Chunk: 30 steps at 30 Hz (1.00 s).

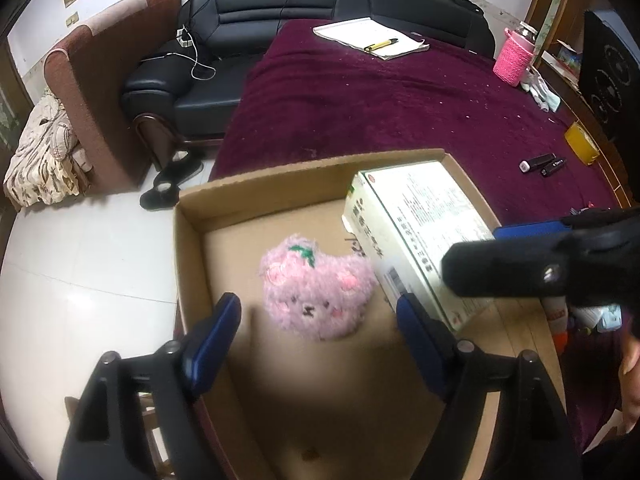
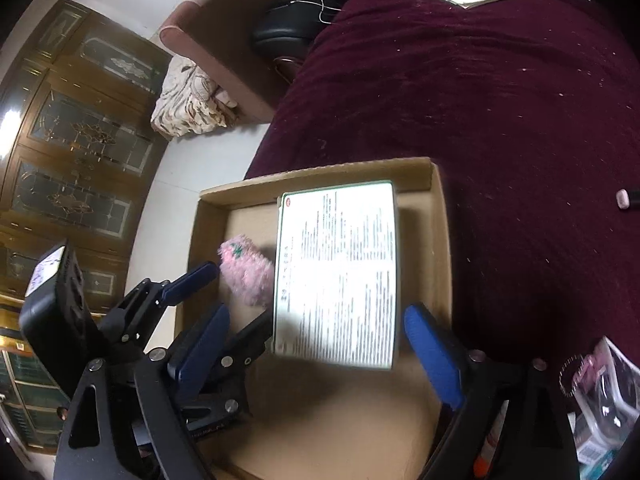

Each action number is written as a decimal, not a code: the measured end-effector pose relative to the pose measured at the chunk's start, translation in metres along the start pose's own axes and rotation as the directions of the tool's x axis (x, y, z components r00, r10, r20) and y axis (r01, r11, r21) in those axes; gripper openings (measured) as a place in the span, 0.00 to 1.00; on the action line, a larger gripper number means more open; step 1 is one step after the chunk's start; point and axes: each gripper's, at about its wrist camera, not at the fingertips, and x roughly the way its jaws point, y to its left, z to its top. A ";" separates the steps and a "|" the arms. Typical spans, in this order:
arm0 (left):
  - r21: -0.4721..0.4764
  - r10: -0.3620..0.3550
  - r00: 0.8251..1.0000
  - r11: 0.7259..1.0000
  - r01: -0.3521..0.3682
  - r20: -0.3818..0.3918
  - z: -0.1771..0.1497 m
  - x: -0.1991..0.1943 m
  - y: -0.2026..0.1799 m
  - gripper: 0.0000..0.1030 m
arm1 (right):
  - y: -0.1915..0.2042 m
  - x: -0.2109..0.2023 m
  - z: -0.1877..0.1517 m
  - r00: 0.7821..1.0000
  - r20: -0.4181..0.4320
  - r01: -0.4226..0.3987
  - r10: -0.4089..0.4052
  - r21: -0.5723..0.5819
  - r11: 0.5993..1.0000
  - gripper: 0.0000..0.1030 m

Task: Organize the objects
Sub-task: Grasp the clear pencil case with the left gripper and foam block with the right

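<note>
Maroon cloth covers the bench (image 1: 400,112) bearing the cardboard tray (image 1: 188,240), where the left claw (image 1: 320,320) and right claw (image 2: 316,336) gape empty over the pink plush (image 1: 316,288) and white box (image 2: 340,272), whose tilt against the wall could let it slip.

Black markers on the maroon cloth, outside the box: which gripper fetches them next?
Probably right. The markers lie right of the cardboard box, on the right gripper's side; left gripper hovers over the pink plush.
</note>
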 end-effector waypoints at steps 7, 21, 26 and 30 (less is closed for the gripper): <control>-0.033 -0.033 0.999 0.999 0.034 0.039 -0.019 -0.027 -0.015 0.77 | -0.011 -0.037 -0.037 0.999 0.033 -0.042 0.043 -0.010 0.999 0.91; 0.141 -0.174 0.983 0.976 0.164 0.061 -0.030 -0.057 -0.136 0.77 | -0.147 -0.167 -0.129 0.974 0.220 0.016 -0.060 0.196 0.981 0.90; 0.469 -0.158 0.984 0.877 0.101 0.084 -0.022 -0.058 -0.214 0.77 | -0.193 -0.201 -0.165 0.962 0.248 0.038 -0.114 0.292 0.956 0.90; 0.737 -0.109 0.990 0.676 0.008 0.089 -0.019 -0.045 -0.265 0.77 | -0.217 -0.222 -0.187 0.955 0.261 0.050 -0.142 0.332 0.942 0.90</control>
